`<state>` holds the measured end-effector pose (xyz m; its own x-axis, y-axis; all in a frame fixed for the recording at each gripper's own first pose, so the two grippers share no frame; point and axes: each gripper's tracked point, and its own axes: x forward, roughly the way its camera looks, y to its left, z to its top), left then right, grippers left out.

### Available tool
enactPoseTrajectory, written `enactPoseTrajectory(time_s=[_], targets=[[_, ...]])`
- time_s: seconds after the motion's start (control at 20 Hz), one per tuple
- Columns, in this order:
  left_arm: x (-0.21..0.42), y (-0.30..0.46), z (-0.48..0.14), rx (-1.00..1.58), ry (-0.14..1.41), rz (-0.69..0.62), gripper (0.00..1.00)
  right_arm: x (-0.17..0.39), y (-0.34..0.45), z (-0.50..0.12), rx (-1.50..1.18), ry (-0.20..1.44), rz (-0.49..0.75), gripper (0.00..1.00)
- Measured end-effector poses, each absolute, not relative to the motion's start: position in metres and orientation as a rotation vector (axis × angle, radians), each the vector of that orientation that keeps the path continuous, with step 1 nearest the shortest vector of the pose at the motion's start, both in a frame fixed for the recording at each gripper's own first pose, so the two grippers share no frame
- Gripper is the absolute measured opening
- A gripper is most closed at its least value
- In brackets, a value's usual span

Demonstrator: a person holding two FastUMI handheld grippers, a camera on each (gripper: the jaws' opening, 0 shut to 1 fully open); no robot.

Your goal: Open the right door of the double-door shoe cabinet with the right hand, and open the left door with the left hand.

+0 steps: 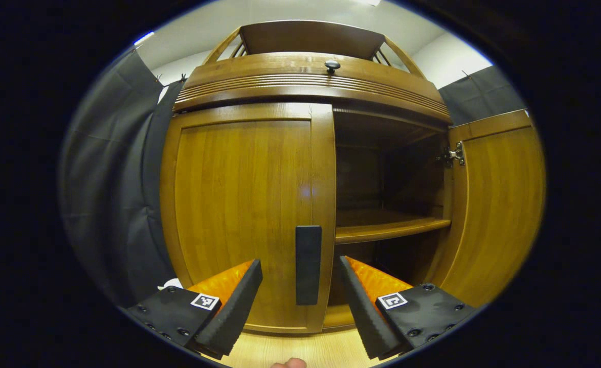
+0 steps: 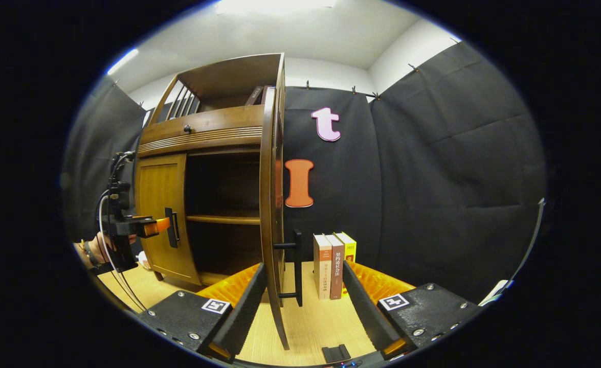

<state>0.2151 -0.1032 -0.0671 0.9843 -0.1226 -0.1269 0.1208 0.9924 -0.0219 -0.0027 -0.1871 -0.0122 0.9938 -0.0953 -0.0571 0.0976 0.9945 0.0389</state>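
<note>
Facing the shut left door (image 1: 244, 214), your left tongs (image 1: 300, 301) gape around its handle (image 1: 308, 265); right tongs (image 2: 300, 306) gape astride the open right door (image 2: 268, 204).

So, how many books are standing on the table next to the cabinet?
3 books stand upright, side by side, on the table, just right of the open right door, before the black cloth. Others may be hidden.

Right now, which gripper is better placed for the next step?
Left. The right door already stands open, while the left door is shut, and the left gripper is open with the left door's handle between its fingers.
</note>
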Motion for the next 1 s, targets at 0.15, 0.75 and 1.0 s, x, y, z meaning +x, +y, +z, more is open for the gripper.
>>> enactPoseTrajectory(time_s=[0.15, 0.75, 1.0], targets=[[0.226, -0.107, -0.064, -0.015, 0.107, -0.123, 0.94, -0.007, -0.189, -0.012, 0.054, 0.055, -0.112, 0.9], [0.257, -0.096, -0.094, -0.044, 0.15, -0.097, 0.94, -0.015, -0.191, -0.009, 0.051, 0.033, -0.164, 0.84], [0.269, -0.094, -0.094, -0.041, 0.142, -0.116, 0.99, -0.02, -0.191, -0.008, 0.045, 0.034, -0.179, 0.9]])
